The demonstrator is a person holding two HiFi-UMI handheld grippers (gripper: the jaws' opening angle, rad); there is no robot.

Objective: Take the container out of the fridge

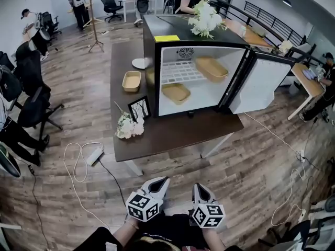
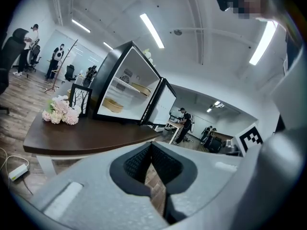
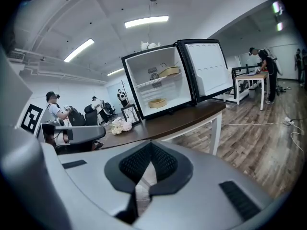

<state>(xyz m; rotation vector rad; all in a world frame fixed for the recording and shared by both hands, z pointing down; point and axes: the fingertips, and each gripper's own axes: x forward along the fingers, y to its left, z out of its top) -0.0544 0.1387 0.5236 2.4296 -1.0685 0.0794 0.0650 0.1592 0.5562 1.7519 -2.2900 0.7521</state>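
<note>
Head view: left gripper (image 1: 161, 182), right gripper (image 1: 201, 188) both closed empty, well short of open fridge (image 1: 172, 27); open jaws early, go level for lower container (image 1: 176, 92), probably easiest reach.

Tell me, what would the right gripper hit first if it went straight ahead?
The right gripper would probably meet the front edge of the dark table first, before the open fridge on it; depth is hard to judge.

Our right gripper (image 3: 150, 150) has its jaws together with nothing between them, well short of the dark table (image 3: 182, 120). On it stands the fridge (image 3: 144, 66), door wide open. We see an upper container (image 3: 169, 71) on the shelf and a lower container (image 3: 157, 102) beneath.
</note>
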